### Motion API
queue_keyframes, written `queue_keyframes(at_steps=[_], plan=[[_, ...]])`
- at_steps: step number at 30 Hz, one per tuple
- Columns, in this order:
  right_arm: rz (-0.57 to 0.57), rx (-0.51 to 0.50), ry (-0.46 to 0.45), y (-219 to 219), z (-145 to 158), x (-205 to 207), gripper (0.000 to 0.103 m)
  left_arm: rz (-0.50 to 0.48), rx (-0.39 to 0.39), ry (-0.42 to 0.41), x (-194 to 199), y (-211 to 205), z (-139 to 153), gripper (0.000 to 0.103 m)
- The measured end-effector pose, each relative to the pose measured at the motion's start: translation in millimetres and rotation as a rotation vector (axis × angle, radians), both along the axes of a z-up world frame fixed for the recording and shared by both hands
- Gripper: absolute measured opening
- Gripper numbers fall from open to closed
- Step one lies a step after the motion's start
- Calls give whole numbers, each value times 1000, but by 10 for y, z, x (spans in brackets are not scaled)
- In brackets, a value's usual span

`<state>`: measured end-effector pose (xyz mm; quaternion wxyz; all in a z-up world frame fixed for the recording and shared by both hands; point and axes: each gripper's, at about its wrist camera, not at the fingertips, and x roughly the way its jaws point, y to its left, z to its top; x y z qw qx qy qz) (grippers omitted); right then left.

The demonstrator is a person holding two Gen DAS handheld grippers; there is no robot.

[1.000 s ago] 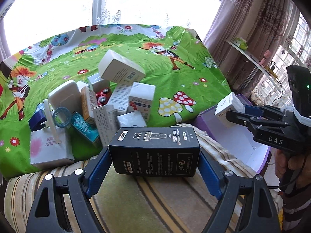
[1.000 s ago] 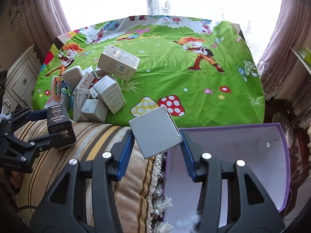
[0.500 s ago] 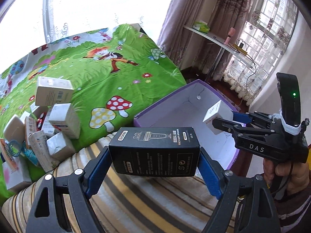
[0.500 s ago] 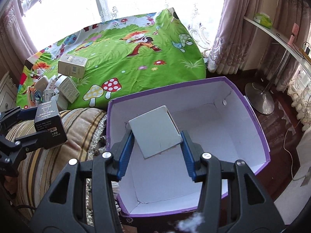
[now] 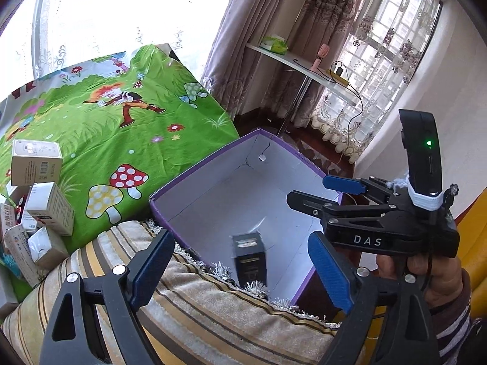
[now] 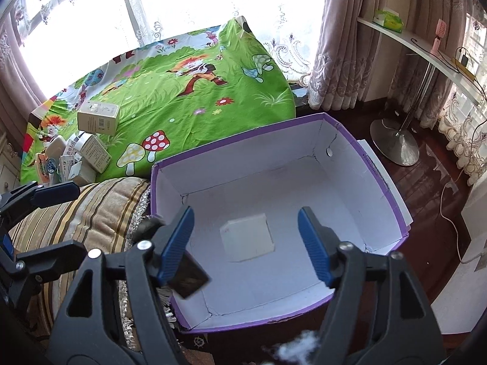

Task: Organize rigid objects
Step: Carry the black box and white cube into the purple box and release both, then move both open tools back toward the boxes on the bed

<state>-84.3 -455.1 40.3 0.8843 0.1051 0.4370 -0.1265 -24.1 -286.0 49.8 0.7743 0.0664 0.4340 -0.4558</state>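
Note:
My left gripper (image 5: 240,270) is opening over the near side of a purple cardboard box (image 5: 207,163), with nothing between its blue pads. Below it, inside the purple box, is a blurred black carton (image 5: 249,258), free of the pads. My right gripper (image 6: 245,245) is also opening above the purple box (image 6: 243,158); its pads touch nothing. Under it a white carton (image 6: 248,237) lies flat on the box floor. The black carton (image 6: 187,279) is tilted by the near left wall. Each gripper shows in the other's view: right gripper (image 5: 307,188), left gripper (image 6: 76,219).
Several more cartons (image 5: 36,164) are piled on a green cartoon bedsheet (image 6: 188,112) at the left. A striped cushion (image 5: 213,310) lies between the pile and the purple box. A narrow shelf (image 6: 426,51), curtains and a metal stand base (image 6: 395,143) are at the right.
Both grippers swung right from the bed to above the purple box. The left let go of the black carton and the right let go of the white one; both cartons are now inside.

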Motion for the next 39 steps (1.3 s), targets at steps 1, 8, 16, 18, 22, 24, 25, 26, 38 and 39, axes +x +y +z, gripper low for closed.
queue_keyframes(at_steps=[1,8,16,18,22,24,25,26,38,39], plan=[[-2,-1,0,-1,8,0,83,2,-2,2,1,7,0,90],[34,-11,-3,102,0,49,83,35,-72,22,56,168,48,90],[104,40,-21,314,9,147,83,77,-95,-11,74,426,84,90],[126,37,-17,393,4,183,83,101,-107,-8,116,536,92,90],[175,40,-9,549,-1,262,83,177,-130,7,240,806,94,89],[194,33,-9,629,7,296,83,223,-140,21,317,957,77,88],[202,32,-9,664,12,316,83,248,-145,28,355,1039,66,87],[209,34,-7,694,12,339,83,272,-150,35,392,1125,57,87],[306,28,21,1042,-19,646,83,640,-158,38,770,2327,-27,73],[321,15,24,1076,-9,674,83,672,-150,40,812,2404,-46,72]])
